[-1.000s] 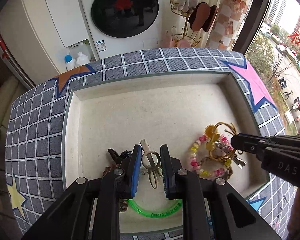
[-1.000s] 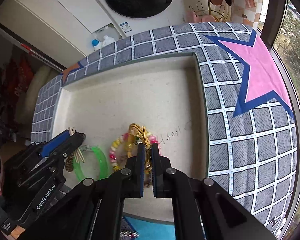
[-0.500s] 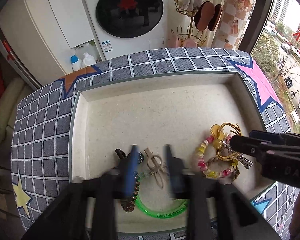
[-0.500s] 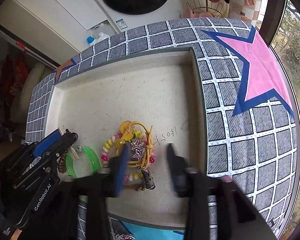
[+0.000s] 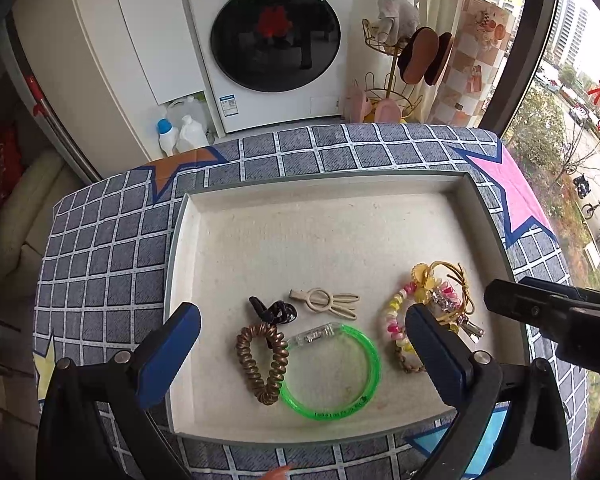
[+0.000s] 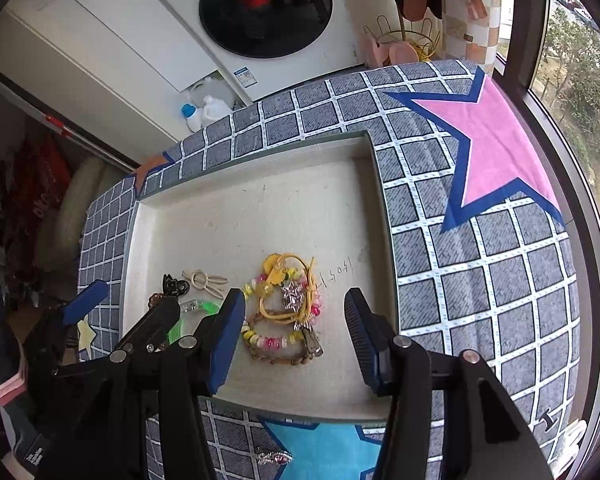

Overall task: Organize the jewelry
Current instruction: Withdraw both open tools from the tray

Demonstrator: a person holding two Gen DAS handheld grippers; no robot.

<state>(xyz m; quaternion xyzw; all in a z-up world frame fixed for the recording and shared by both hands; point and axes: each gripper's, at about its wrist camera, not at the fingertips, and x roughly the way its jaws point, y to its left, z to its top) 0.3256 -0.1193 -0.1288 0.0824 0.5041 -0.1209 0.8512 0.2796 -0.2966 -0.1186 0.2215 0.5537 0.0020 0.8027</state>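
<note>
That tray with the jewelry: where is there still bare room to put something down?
The tray is bare across its far half, from the far rim down to the beige clip, and in its far corners. The near half is crowded: spiral hair tie, green bangle, black clip, and the tangled bracelets toward the right wall.

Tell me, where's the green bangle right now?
The green bangle lies flat in the tray, near its front edge in the left wrist view, touching the brown coil hair tie on its left and below the beige clip.
</note>
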